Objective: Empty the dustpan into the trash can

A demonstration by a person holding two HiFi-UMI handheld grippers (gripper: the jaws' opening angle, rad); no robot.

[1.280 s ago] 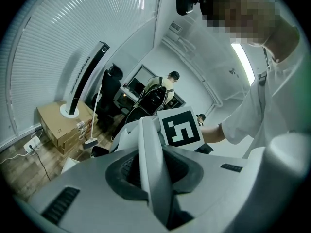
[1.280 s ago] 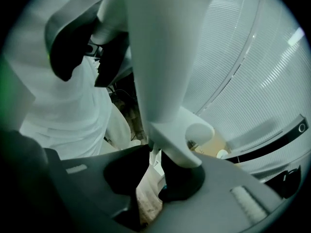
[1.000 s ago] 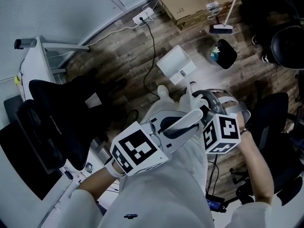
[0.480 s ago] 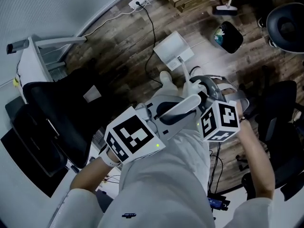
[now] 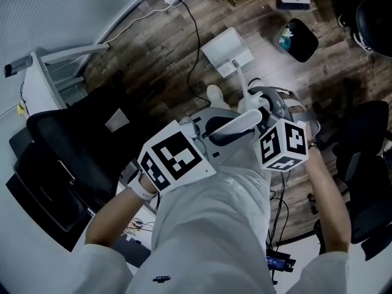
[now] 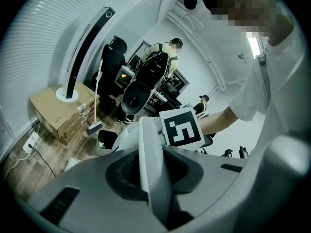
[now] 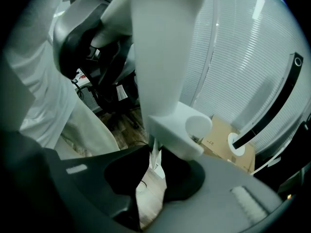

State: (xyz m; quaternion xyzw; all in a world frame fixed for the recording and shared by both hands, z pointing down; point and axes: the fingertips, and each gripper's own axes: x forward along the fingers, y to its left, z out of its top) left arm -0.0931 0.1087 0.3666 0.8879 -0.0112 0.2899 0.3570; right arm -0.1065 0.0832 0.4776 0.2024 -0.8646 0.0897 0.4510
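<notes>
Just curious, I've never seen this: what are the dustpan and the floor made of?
The dustpan looks like plastic: smooth, matte white, thin-walled. The floor is wood or wood-look laminate: brown grained planks, slightly glossy under the light.

Both arms are held out in front, close together. The left gripper (image 5: 246, 122) and right gripper (image 5: 265, 100) are tipped downward and squeezed tight on the dustpan handle (image 5: 236, 127).

White long-handled plastic dustpan (image 5: 226, 51) — handle partly hidden under my left gripper (image 5: 214, 136), right gripper (image 5: 264, 106); round black trash can (image 5: 298, 40) contents too small.
</notes>
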